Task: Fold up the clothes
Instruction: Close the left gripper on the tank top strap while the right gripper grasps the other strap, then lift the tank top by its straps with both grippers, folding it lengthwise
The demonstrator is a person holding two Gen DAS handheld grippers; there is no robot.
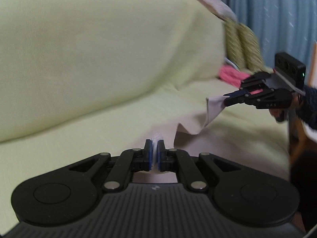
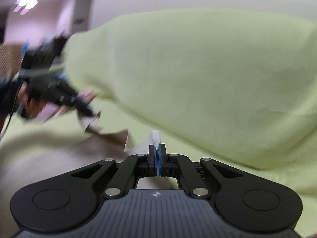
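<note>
Pale green fabric covers a sofa (image 1: 99, 59) that fills the left wrist view — a soft, matte, rounded backrest over a flatter seat. Against its far end lean a coarse olive woven cushion (image 1: 242, 45) and something pink and fuzzy (image 1: 231, 75); behind them hangs a ribbed blue curtain (image 1: 277, 15). On the seat in front of the backrest lies a thin, smooth pale pinkish-white garment (image 1: 190, 123) with a wavy, lifted edge. The left gripper (image 1: 155, 154), black with blue pads, is clenched on a white fold of that garment. To the right, the right gripper (image 1: 225, 99) pinches another corner, held by a hand (image 1: 279, 113) in a dark sleeve, pointing leftward toward the backrest.

From the right wrist, the sofa (image 2: 198, 69) again dominates. The right gripper (image 2: 157, 154) is clamped on a white tuft of the garment (image 2: 111, 134), which stretches left across the seat to the blurred left gripper (image 2: 89, 111) — it grips the far corner, angled downward.
</note>
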